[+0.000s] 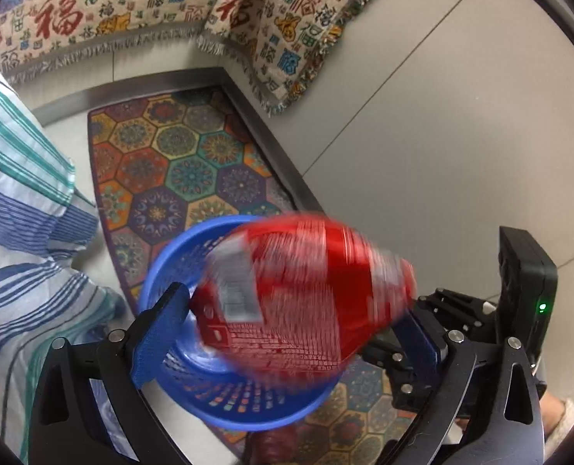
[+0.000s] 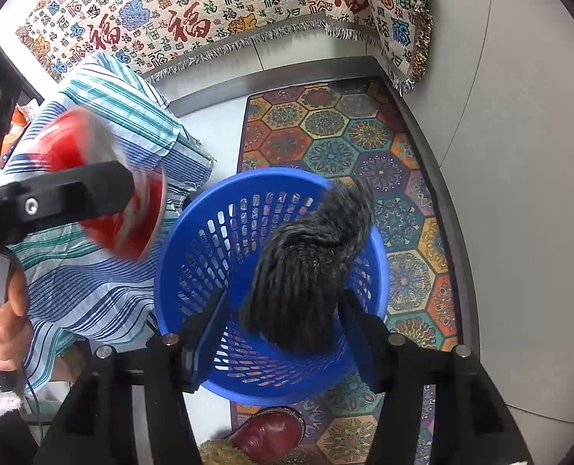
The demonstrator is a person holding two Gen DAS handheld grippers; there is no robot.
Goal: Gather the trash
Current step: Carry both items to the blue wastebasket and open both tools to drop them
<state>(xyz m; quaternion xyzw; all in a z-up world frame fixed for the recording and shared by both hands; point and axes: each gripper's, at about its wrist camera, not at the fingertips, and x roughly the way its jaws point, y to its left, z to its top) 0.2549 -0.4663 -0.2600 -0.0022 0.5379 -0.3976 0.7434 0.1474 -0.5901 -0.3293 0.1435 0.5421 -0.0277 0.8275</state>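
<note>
A red drink can (image 1: 306, 290) lies blurred between the blue pads of my left gripper (image 1: 291, 321), above the blue plastic basket (image 1: 151, 283). The fingers are sharp and spread wide, so the can looks loose. In the right wrist view the same can (image 2: 132, 228) shows left of the basket rim (image 2: 248, 174), behind a left finger (image 2: 74, 190). My right gripper (image 2: 283, 321) is open over the basket. A dark grey crumpled thing (image 2: 306, 263), blurred, hangs between its fingers with a gap on the left side.
The basket stands on a hexagon-patterned rug (image 2: 325, 135) bordered by a metal strip. A striped cloth (image 2: 105, 116) drapes at the left, and a fringed patterned throw (image 2: 209, 7) hangs behind. A red shoe (image 2: 267, 430) sits below the basket. A hand (image 2: 0, 333) holds the left gripper's handle.
</note>
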